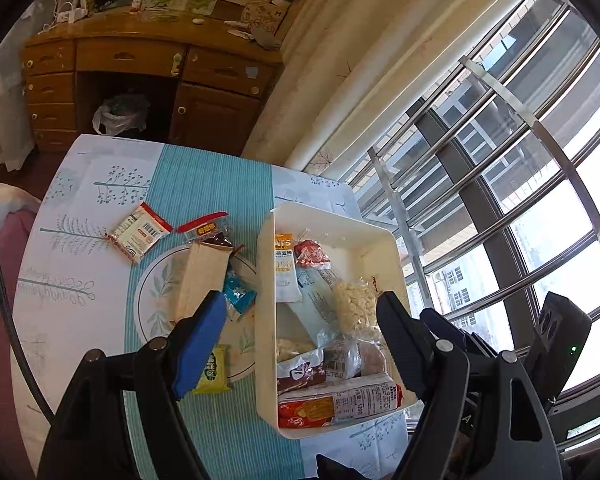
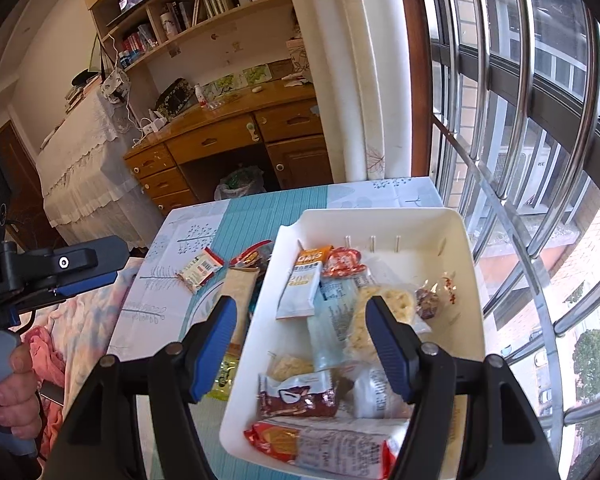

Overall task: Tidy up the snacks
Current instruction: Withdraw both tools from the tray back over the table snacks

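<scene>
A white bin (image 1: 384, 236) (image 2: 456, 224) on the table holds several snack packets, among them an oat bar (image 1: 286, 270) (image 2: 306, 286) and a long red-ended pack (image 1: 340, 402) (image 2: 324, 448). Left of it, loose snacks lie on the cloth: a tan pack (image 1: 202, 282) (image 2: 238, 292), a white and red packet (image 1: 140, 232) (image 2: 199, 270), a blue packet (image 1: 239, 292) and a yellow packet (image 1: 214, 370) (image 2: 224, 376). My left gripper (image 1: 300, 316) is open and empty above the bin's left wall. My right gripper (image 2: 300, 320) is open and empty over the bin.
The table (image 1: 216, 184) has a teal and white cloth with a plate pattern. A barred window (image 1: 500, 160) is close on the right. A wooden desk (image 1: 148, 64) stands beyond the table, and a bed (image 2: 72, 328) lies to the left.
</scene>
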The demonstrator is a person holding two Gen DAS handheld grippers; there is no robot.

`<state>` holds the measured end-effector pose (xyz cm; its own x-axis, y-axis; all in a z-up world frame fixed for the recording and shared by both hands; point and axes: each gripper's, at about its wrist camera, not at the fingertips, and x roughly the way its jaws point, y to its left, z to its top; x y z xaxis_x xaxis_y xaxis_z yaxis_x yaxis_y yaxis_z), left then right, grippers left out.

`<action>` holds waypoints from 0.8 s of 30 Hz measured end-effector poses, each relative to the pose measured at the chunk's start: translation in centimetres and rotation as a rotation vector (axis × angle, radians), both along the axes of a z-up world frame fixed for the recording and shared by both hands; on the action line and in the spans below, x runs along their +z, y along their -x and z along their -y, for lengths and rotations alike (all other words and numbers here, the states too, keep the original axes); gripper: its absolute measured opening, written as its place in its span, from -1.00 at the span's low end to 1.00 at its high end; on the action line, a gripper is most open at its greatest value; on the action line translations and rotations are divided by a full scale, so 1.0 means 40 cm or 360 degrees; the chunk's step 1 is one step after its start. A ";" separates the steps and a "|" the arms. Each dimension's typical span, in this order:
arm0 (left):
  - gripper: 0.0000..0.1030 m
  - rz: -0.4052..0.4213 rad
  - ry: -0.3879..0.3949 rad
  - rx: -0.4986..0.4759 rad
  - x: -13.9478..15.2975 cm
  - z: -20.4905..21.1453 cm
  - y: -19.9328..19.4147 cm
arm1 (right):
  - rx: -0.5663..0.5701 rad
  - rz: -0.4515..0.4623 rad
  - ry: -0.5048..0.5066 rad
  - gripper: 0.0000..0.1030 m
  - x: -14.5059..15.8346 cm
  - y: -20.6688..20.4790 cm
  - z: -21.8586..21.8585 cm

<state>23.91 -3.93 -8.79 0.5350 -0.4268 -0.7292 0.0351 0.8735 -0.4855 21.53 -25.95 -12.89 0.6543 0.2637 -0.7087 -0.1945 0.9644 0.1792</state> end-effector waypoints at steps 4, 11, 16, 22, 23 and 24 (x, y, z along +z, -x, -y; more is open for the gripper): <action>0.48 -0.0015 -0.0007 -0.0016 0.001 -0.062 0.022 | -0.0040 -0.0004 -0.0018 0.31 0.001 0.023 -0.054; 0.48 -0.0021 -0.0003 -0.0066 0.005 -0.170 0.057 | -0.0093 -0.0009 -0.0062 0.31 0.010 0.053 -0.159; 0.48 -0.0029 -0.0010 -0.0086 0.002 -0.261 0.079 | -0.0102 -0.0017 -0.0083 0.31 0.007 0.066 -0.237; 0.48 -0.0043 -0.0034 -0.0082 -0.007 -0.375 0.092 | -0.0117 -0.0051 -0.0123 0.31 -0.013 0.072 -0.342; 0.48 -0.0045 -0.0038 -0.0083 -0.010 -0.393 0.092 | -0.0120 -0.0055 -0.0128 0.31 -0.017 0.075 -0.355; 0.48 -0.0048 -0.0044 -0.0086 -0.012 -0.410 0.092 | -0.0125 -0.0061 -0.0137 0.31 -0.022 0.076 -0.373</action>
